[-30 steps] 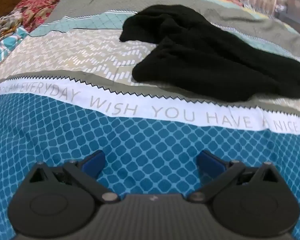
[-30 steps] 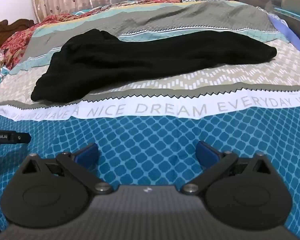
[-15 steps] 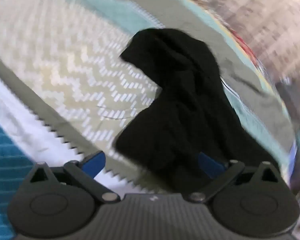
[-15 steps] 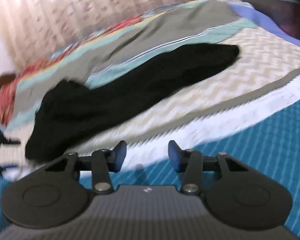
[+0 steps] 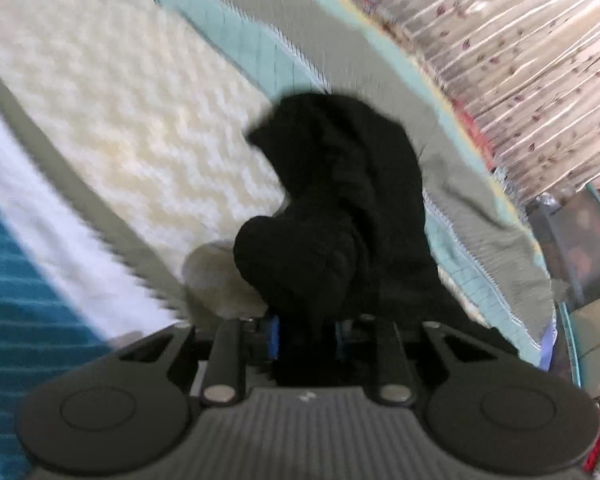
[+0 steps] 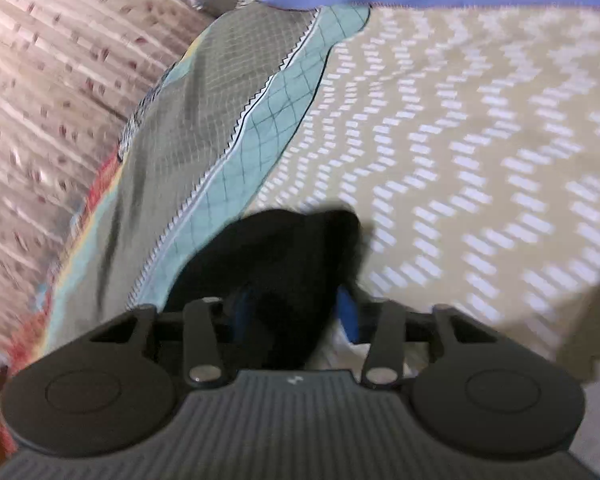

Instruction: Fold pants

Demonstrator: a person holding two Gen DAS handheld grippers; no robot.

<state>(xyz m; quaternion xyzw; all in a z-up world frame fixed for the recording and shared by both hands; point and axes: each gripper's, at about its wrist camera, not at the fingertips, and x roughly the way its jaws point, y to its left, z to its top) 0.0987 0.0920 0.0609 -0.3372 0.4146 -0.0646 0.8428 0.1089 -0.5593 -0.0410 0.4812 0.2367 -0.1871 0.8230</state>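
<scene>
Both jaws have just been closing: left gripper (image 5: pixel 306 338) clamps the black pants (image 5: pixel 340 208), right gripper (image 6: pixel 296 312) seemingly too, ready to lift

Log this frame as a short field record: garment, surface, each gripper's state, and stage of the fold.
garment: black pants, bunched, lying on the bed
surface: patterned bedspread with beige zigzag, teal and grey bands
left gripper: jaws have just been closing, black fabric between the blue pads, pinched
right gripper: jaws have just been closing, the pants' end between the pads, gripped
background: pleated curtain behind the bed
stage: both ends grasped, no fold made yet
image quality: motion blur in both views
</scene>
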